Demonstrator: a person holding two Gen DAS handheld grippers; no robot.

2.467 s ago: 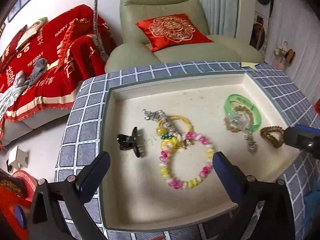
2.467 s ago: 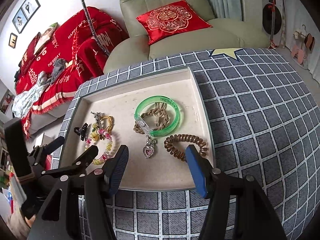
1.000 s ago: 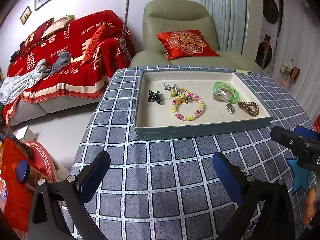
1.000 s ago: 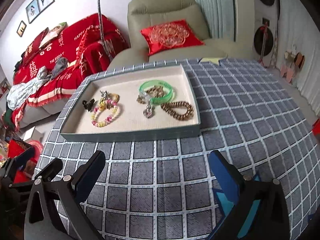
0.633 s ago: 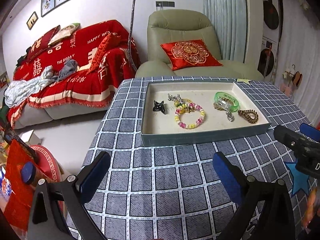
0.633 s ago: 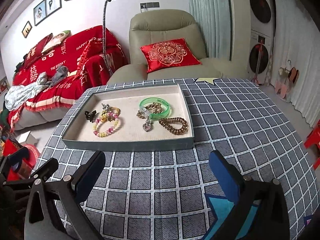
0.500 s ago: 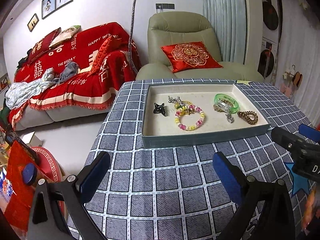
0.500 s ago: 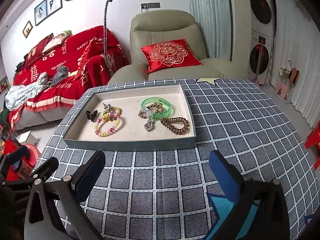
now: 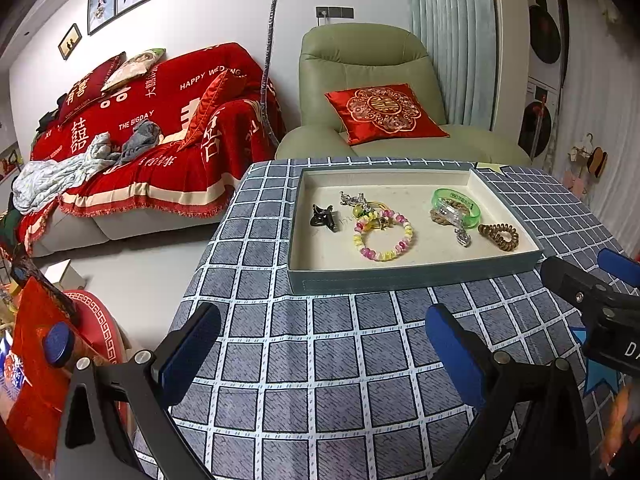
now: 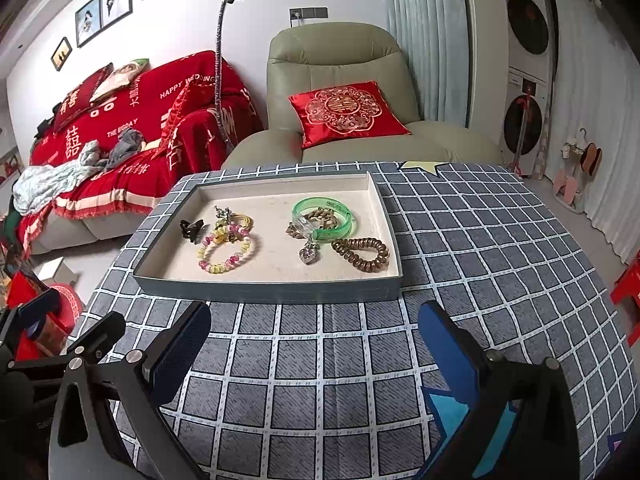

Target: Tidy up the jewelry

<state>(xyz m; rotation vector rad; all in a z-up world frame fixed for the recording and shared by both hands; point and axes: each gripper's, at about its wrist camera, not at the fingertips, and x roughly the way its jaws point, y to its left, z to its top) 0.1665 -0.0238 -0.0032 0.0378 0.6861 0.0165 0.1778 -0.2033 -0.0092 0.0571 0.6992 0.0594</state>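
Observation:
A grey-green tray (image 9: 400,276) (image 10: 264,291) with a cream lining sits on the checked tablecloth. Inside lie a black hair claw (image 9: 323,217) (image 10: 191,229), a pink-and-yellow bead bracelet (image 9: 383,236) (image 10: 225,254), a green bangle (image 9: 456,207) (image 10: 323,216), a heart pendant (image 10: 309,255) and a brown coil hair tie (image 9: 498,236) (image 10: 361,254). My left gripper (image 9: 324,356) hangs open over the cloth well in front of the tray, holding nothing. My right gripper (image 10: 316,354) is likewise open and empty, a similar distance back.
The checked tablecloth (image 10: 480,240) covers the table, with its left edge dropping to the floor (image 9: 132,276). A green armchair (image 10: 340,80) with a red cushion and a red-covered sofa (image 9: 140,120) stand beyond. Red items (image 9: 36,340) sit on the floor at left.
Both grippers have pulled back and up from the tray, which now lies farther away. Over the last half second the views barely shift. The jewelry has not moved.

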